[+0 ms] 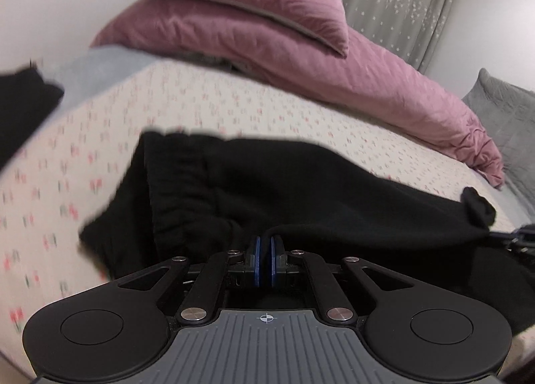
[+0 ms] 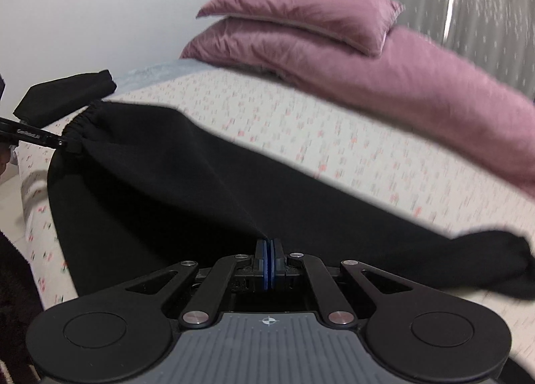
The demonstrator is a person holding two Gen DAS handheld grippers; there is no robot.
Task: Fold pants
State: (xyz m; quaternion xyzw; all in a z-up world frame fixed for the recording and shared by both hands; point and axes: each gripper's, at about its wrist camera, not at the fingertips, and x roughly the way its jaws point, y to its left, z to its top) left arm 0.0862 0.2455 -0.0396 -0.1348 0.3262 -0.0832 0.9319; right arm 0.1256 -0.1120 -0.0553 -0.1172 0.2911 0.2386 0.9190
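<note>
Lying across the bed [image 1: 234, 106] just below the pink pillows [image 1: 240, 19], the black pants [image 2: 174, 190] stretch between both tools — the left tool [image 1: 266, 243] clamped on fabric beside the elastic waistband [image 1: 180, 183], the right tool [image 2: 269, 245] pinching the leg near the cuff [image 2: 495, 260].

Both the left tongs [image 1: 266, 243] and the right tongs [image 2: 269, 245] point slightly downward, each clamped on black fabric.
</note>
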